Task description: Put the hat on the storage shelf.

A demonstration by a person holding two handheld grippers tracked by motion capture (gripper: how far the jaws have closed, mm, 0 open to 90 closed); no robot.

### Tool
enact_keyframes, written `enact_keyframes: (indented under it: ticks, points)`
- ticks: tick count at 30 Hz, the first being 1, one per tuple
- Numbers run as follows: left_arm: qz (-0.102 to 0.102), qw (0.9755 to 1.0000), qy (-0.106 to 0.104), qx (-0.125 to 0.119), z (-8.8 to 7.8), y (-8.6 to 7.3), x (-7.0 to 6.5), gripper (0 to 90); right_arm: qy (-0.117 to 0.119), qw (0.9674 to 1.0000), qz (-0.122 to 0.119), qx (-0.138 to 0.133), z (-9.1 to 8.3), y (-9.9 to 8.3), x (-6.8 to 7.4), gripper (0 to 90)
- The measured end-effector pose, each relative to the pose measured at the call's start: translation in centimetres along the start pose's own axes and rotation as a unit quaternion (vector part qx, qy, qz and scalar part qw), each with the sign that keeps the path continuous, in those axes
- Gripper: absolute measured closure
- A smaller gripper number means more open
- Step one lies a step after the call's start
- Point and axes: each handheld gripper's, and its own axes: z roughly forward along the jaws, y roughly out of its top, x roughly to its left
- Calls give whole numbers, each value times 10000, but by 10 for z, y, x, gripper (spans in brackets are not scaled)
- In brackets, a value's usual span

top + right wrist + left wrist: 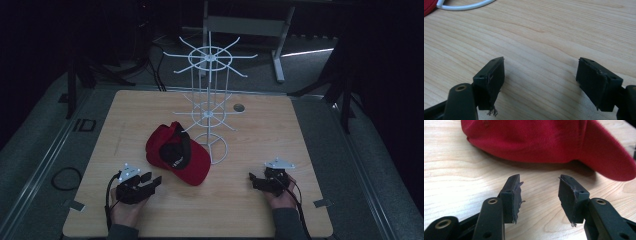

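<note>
1. High view: a red cap [178,159] is seen lying on the wooden table [240,205], at 7 o'clock of the white wire rack [210,107] and touching its base ring. The left gripper [151,180] is held at 8 o'clock of the cap, just beside it; the right gripper [252,179] is held well apart at 4 o'clock.
2. Left gripper view: jaws are seen parted, nothing between them, bare wood below. The cap [544,140] is placed at 12 o'clock, near the tips, untouched.
3. Right gripper view: jaws are spread wide over bare table [544,42], nothing gripped. The rack's base ring [464,6] is seen at 11 o'clock.
</note>
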Motion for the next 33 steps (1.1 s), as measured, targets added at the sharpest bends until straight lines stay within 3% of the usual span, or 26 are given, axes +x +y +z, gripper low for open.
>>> enact_keyframes:
  ticks: [5,6,9,13,17,19,24,28,30,33]
  points:
    - [72,9997,-223,-70,-2,0,-7,557,6,10000,-4,-1,0,0,0,228]
    - [58,9993,-352,-91,-3,0,-10,557,10,10000,-6,0,0,0,0,228]
    - [284,9986,-417,-152,-9,2,-22,557,14,10000,-5,-5,0,0,0,228]
    - [550,9951,-750,-349,-18,9,-41,597,14,10000,-4,-5,0,0,0,228]
    - [845,9914,-956,-296,-16,17,-61,646,17,10000,-15,-2,0,0,0,227]
    - [1002,9892,-1044,-251,-12,21,-70,655,18,10000,-20,-4,0,0,0,227]
    - [1165,9839,-1355,-65,6,23,-91,668,22,10000,-22,-4,0,0,0,227]
    - [1366,9764,-1664,164,24,20,-108,700,25,10000,-25,1,0,0,0,227]
    - [1516,9736,-1682,304,36,16,-113,717,27,10000,-28,-1,0,0,0,227]
    - [1558,9723,-1659,530,53,12,-118,756,29,10000,-28,0,0,0,0,227]
